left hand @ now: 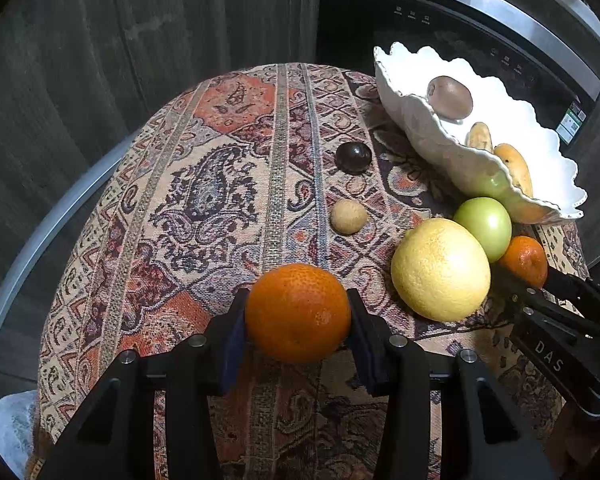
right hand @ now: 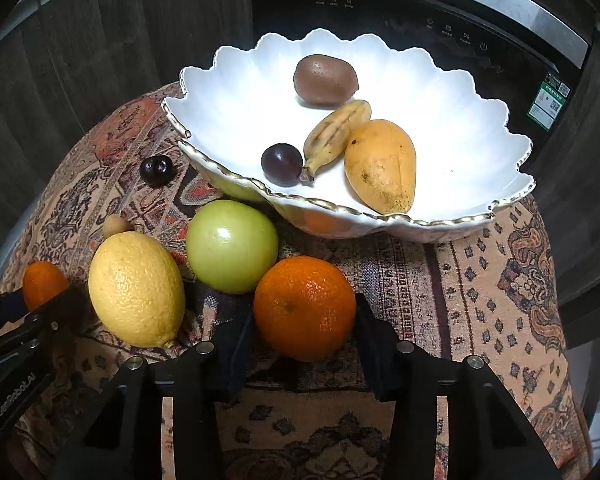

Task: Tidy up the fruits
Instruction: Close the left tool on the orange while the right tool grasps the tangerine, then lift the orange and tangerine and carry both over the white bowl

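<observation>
My left gripper is shut on an orange just above the patterned cloth. My right gripper is shut on a second orange, its pads against both sides, in front of the white scalloped bowl. The bowl holds a kiwi, a small banana, a mango and a dark plum. On the cloth lie a lemon, a green fruit, another dark plum and a small tan fruit.
The round table under the patterned cloth drops off on every side. A dark appliance with a steel trim stands right behind the bowl, and dark wood panels lie to the left. The lemon and the green fruit sit between the two grippers.
</observation>
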